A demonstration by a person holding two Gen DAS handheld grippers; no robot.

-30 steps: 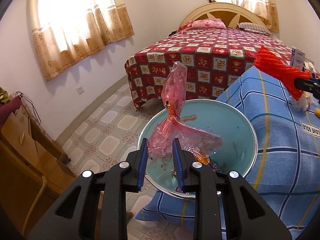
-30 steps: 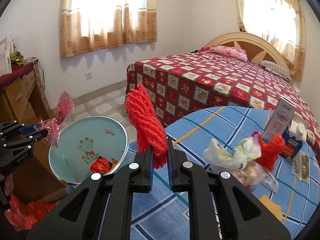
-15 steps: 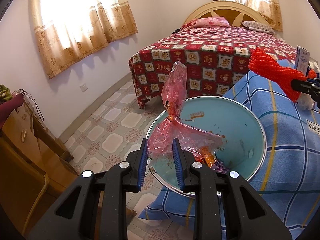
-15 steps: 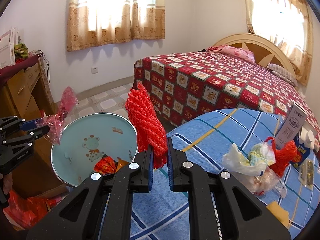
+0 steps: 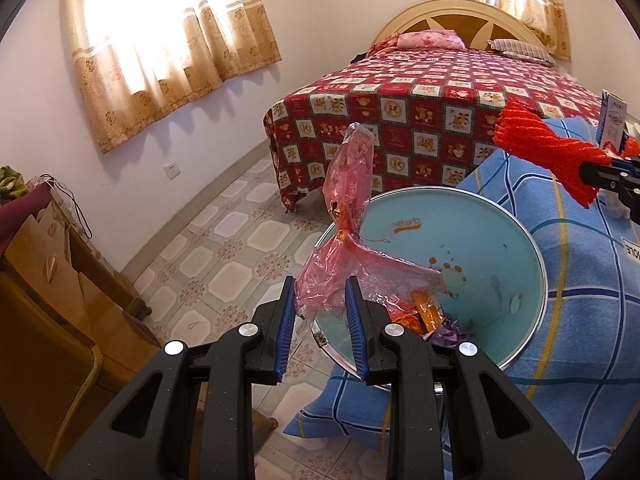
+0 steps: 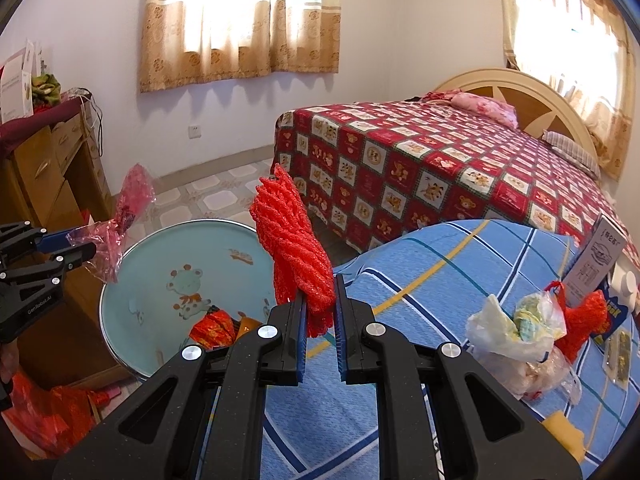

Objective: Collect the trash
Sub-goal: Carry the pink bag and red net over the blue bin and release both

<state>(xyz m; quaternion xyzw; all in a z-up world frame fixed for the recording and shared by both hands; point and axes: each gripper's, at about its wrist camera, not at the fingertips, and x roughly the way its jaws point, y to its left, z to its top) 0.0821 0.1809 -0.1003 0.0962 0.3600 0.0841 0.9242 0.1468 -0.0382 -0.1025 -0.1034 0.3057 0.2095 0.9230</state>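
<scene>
My left gripper (image 5: 320,296) is shut on a crumpled pink plastic bag (image 5: 348,208), which stands up above the near-left rim of a light-blue basin (image 5: 480,248). The basin rests at the edge of the blue plaid table and holds orange and red wrappers (image 5: 424,312). My right gripper (image 6: 320,300) is shut on a red foam net (image 6: 292,232), held upright just right of the basin (image 6: 160,264). In the right wrist view, the left gripper (image 6: 60,252) and its pink bag (image 6: 128,208) show at the left. In the left wrist view, the red net (image 5: 540,148) enters from the right.
The plaid table (image 6: 440,280) carries a white plastic bag of rubbish (image 6: 516,324), another red net (image 6: 580,320) and a carton (image 6: 600,264). A bed (image 6: 440,160) stands behind it. A wooden dresser (image 6: 48,176) is at the left, with a red bag (image 6: 40,412) on the floor.
My right gripper has drifted a little toward the basin with the red net. The left gripper has kept its place with the pink bag.
</scene>
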